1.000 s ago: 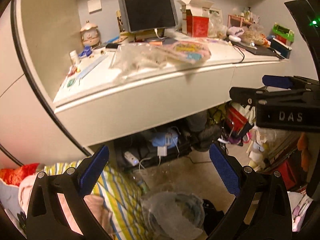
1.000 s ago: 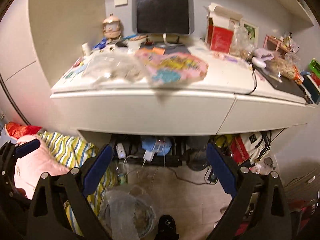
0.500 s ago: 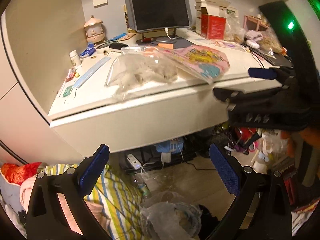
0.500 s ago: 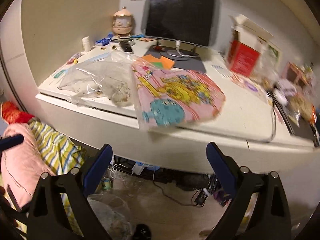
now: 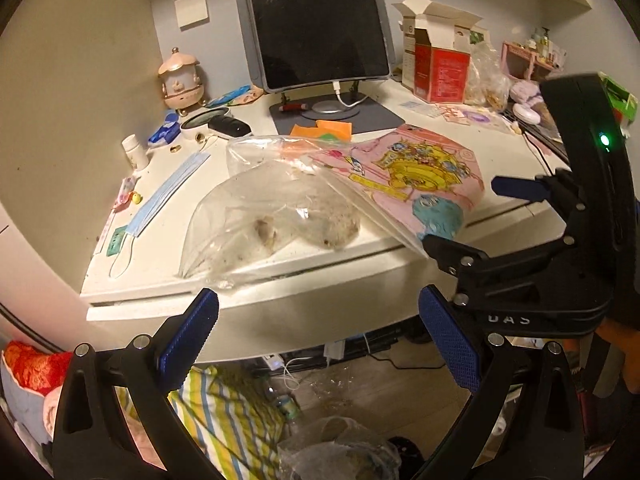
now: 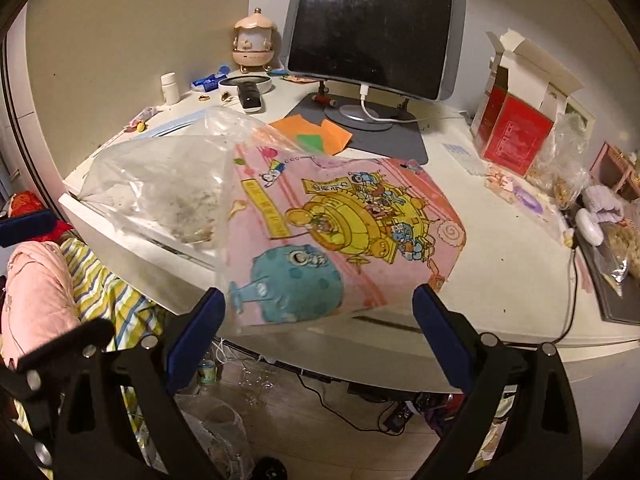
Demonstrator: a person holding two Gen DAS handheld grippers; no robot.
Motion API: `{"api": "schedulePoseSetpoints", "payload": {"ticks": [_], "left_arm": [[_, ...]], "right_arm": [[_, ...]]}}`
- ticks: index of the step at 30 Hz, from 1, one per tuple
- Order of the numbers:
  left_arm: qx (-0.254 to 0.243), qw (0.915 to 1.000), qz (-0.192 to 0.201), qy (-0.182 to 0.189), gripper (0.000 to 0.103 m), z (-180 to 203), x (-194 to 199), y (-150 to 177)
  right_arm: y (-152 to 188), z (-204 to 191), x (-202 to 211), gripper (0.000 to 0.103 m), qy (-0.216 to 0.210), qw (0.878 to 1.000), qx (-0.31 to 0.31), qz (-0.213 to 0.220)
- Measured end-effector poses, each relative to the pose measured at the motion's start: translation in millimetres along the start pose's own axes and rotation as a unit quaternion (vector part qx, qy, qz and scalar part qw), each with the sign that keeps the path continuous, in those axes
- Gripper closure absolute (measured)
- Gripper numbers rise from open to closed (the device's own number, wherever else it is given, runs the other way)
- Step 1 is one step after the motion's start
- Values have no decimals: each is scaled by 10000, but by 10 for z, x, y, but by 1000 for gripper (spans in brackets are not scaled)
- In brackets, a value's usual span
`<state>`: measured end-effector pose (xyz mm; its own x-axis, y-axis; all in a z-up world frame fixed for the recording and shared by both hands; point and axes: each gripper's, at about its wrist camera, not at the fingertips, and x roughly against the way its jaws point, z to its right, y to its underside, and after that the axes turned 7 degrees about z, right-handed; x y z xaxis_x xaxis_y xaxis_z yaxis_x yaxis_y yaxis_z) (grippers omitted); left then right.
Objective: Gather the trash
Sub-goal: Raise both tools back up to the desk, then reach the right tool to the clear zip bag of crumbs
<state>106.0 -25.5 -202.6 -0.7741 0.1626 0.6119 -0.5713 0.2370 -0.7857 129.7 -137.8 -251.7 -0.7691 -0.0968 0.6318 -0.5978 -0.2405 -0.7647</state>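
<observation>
As the left wrist view showed it, the left gripper [image 5: 318, 334] hung in front of the white desk [image 5: 280, 280] with its blue pads wide apart and nothing between them. A clear plastic bag [image 5: 272, 216] with crumbs inside lay at the desk's front edge, at twelve o'clock from the pads, its long axis running from about eight o'clock to two o'clock. A pink cartoon bag [image 5: 416, 176] overlapped its two-o'clock end and reached past the desk edge. The right gripper [image 5: 476, 216] stood at three o'clock, one finger just beside the pink bag's lower corner. A blue face mask [image 5: 164, 200] lay at ten o'clock.

In the right wrist view, the right gripper [image 6: 320, 328] was spread open and held nothing. The pink cartoon bag [image 6: 340, 240] lay at twelve o'clock, its near edge overhanging the desk [image 6: 512, 280] between the pads. The clear plastic bag [image 6: 160, 184] sat at ten o'clock, its narrow end pointing toward nine. A dark monitor [image 6: 372, 28] stood behind.
</observation>
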Motion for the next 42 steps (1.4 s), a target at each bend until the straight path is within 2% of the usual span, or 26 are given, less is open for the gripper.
{"api": "schedulePoseSetpoints", "payload": {"ticks": [5, 12, 25, 29, 36, 42], "left_arm": [[113, 9999, -37, -24, 6, -68, -58, -82], [166, 9998, -26, -68, 6, -130, -120, -234], [231, 9994, -182, 158, 6, 81, -358, -447], [211, 9994, -257, 110, 6, 100, -414, -442], [238, 9992, -328, 29, 6, 88, -473, -468], [268, 9988, -405, -43, 6, 92, -509, -455]], "right_arm": [[-26, 34, -48, 11, -196, 9997, 128, 13], [6, 93, 65, 11, -410, 9983, 348, 242], [181, 89, -9, 11, -659, 9925, 953, 379], [223, 26, -30, 11, -690, 9877, 1301, 522], [290, -141, 39, 11, -865, 9702, 2092, 859], [216, -92, -93, 11, -808, 9727, 1972, 915]]}}
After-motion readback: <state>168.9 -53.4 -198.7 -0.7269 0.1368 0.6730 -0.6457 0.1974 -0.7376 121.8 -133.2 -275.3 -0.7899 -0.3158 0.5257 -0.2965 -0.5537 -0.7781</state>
